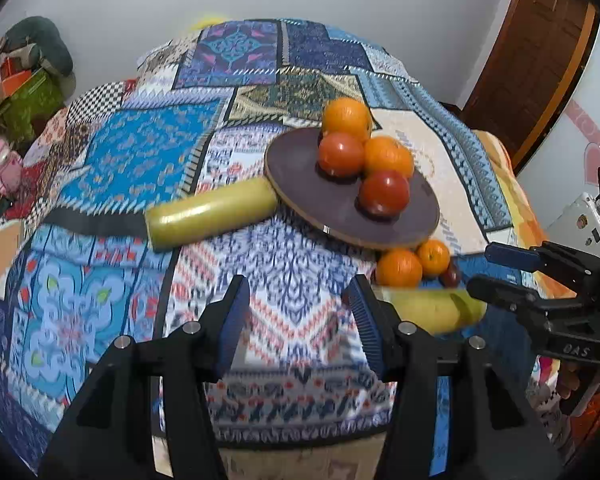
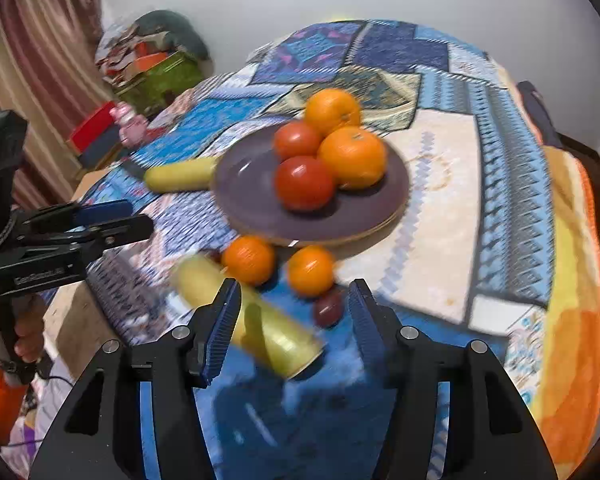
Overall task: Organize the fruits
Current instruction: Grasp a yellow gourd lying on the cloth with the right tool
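Partly hidden: small dark fruit (image 2: 329,307), blurred, lower centre.
Plate (image 2: 252,200): two oranges (image 2: 352,156), two tomatoes (image 2: 305,182).
Left gripper (image 1: 296,312): jaws apart, nothing gripped.
Right gripper (image 2: 294,316): likewise.

Motion blur smears the yellow cylinder (image 2: 256,320) and small dark fruit (image 2: 329,307) beside it.

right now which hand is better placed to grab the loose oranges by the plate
Right. The right gripper is open just before the two loose oranges near the plate; the left gripper faces bare cloth.
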`<state>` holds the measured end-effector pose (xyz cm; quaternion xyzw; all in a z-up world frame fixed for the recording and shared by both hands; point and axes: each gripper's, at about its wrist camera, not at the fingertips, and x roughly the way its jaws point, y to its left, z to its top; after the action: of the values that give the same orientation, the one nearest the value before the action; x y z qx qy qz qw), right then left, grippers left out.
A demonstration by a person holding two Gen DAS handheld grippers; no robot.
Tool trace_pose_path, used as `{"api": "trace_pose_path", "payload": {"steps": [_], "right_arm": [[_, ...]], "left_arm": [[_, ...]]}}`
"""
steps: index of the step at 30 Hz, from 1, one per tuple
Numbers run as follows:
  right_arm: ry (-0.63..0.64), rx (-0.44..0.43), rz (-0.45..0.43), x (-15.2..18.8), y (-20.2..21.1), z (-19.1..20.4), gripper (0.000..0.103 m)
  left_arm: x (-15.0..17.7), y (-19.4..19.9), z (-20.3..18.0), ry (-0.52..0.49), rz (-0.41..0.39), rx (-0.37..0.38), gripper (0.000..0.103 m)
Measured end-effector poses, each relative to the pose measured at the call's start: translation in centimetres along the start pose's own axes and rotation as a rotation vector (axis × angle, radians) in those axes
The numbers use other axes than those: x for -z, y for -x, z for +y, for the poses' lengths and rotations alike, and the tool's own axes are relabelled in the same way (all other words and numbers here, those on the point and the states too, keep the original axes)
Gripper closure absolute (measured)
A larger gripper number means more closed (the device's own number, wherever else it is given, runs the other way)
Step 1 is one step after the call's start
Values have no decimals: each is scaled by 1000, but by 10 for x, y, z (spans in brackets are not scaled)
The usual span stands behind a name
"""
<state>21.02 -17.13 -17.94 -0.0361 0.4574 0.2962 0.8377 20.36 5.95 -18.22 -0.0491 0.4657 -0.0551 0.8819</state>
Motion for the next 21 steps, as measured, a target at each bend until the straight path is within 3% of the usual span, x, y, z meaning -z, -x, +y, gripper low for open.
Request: {"api": "trace_pose_path", "payload": {"steps": [3, 10, 15, 21], "right_arm": [[11, -39, 25, 6, -8, 8, 50], [35, -18, 40, 8, -16, 13, 48], [79, 1, 74, 9, -23, 18, 46], [111, -62, 104, 19, -18, 28, 46]], "left_arm": [[12, -1, 1, 15, 26, 10, 51], [31, -8, -11, 15, 75, 63, 51], [31, -15, -23, -3, 83, 74, 51], [25, -23, -21, 17, 86, 66, 51]]}}
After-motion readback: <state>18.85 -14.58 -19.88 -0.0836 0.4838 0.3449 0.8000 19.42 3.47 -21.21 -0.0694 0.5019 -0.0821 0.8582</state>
